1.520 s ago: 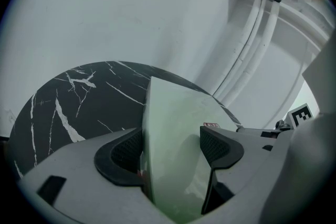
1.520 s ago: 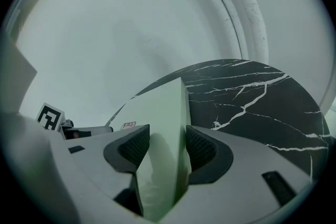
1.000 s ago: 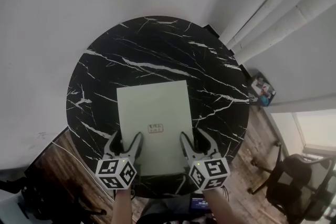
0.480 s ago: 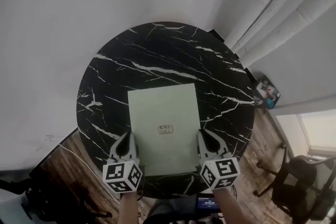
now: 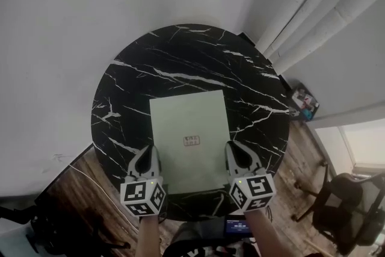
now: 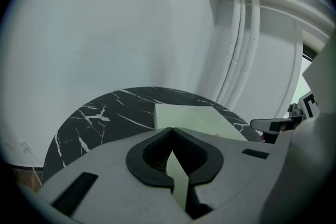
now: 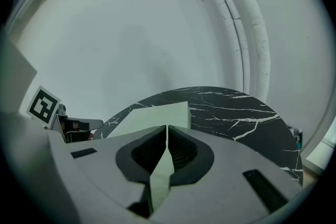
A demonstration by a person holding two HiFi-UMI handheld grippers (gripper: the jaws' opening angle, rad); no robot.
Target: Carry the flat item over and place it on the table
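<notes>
**Tongs, two, both clamped on one flat sheet**

Left tongs point(image 5: 147, 152): jaws pinched fully together on the left edge of the pale green sheet point(image 5: 187, 123), close to its near corner. The thin edge shows between the pads in the left gripper view.

Right tongs point(image 5: 236, 150): shut the same way on the right edge, close to the other near corner.

Reason for hold, as judged: one grip on each side of the near end should keep so thin a panel level. A single grip would likely let it droop or twist.

Sheet location: over the near half of the round black marbled tabletop point(image 5: 180, 54). Its near edge lies by the tabletop's near edge and its far edge reaches about the centre. Whether it rests on the stone or is just clear of it cannot be told.

Count: tongs, two. Sheet, one. Small label point(image 5: 192, 141) on the sheet, one. Tabletop, one.
</notes>
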